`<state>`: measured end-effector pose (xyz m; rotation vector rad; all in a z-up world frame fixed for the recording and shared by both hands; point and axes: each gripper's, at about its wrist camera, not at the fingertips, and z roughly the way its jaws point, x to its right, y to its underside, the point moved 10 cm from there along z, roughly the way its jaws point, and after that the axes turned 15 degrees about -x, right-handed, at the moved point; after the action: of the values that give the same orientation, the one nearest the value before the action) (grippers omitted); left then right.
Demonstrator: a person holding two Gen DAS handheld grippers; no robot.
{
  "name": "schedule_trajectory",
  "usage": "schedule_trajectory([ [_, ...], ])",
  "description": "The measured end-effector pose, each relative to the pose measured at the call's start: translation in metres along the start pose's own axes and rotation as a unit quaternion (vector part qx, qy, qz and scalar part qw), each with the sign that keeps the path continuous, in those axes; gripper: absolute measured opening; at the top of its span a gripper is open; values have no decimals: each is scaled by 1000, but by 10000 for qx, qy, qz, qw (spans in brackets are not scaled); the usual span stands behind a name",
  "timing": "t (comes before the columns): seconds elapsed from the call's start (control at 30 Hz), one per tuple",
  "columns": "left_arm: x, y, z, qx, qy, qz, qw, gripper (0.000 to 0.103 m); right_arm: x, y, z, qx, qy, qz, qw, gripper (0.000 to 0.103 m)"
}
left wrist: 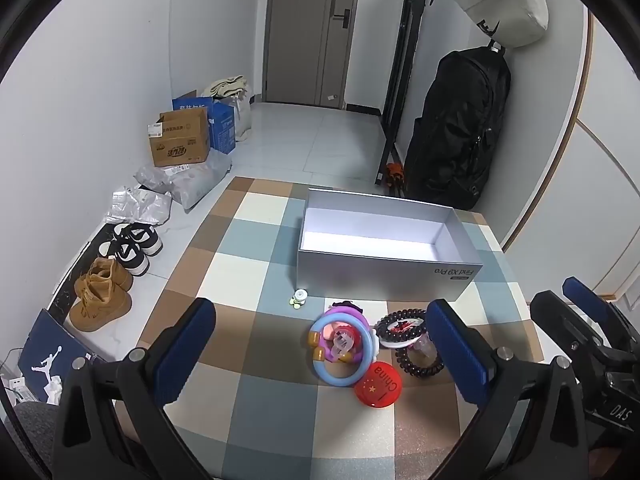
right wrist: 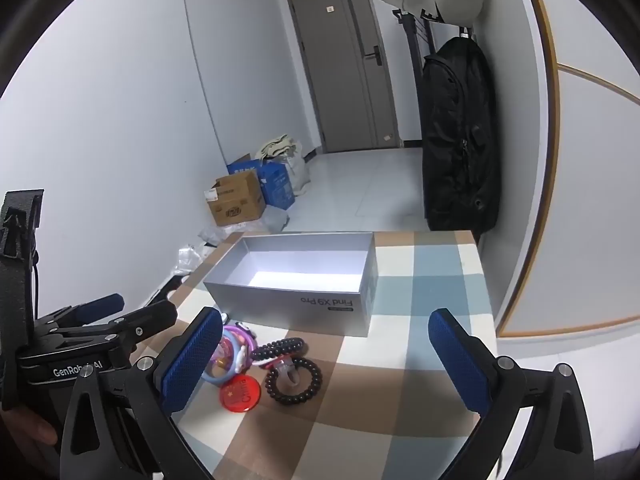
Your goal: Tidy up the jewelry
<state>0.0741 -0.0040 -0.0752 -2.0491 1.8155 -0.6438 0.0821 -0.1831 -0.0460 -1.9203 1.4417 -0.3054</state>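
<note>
Jewelry pile (left wrist: 360, 344) sits just in front of the grey box (left wrist: 384, 276); light, probably slippery rings, so pinch a rim. Left gripper (left wrist: 320, 348) and right gripper (right wrist: 324, 364) both gape wide, holding nothing.

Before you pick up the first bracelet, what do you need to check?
1. Left gripper open: ok, nothing between its fingers.
2. Right gripper open: ok, empty too.
3. Grey box open with room inside: ok, nothing shows in it.
4. Jewelry pile reachable on the checked tablecloth: ok.
5. Blue ring free to lift alone: not ok, it overlaps the purple piece.
6. Dark bead bracelets separate from each other: cannot tell.
</note>
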Motion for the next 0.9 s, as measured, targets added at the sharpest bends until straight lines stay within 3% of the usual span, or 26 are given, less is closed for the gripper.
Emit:
schedule_trajectory([
  [0.4, -2, 0, 2, -49, -89, -6, 9999, 102, -1, -1, -1, 25, -3, 29, 10000, 103],
  [0.9, 3, 4, 8, -262, 177, -1, 9995, 102, 2, 1, 2, -74, 53, 32, 10000, 103],
])
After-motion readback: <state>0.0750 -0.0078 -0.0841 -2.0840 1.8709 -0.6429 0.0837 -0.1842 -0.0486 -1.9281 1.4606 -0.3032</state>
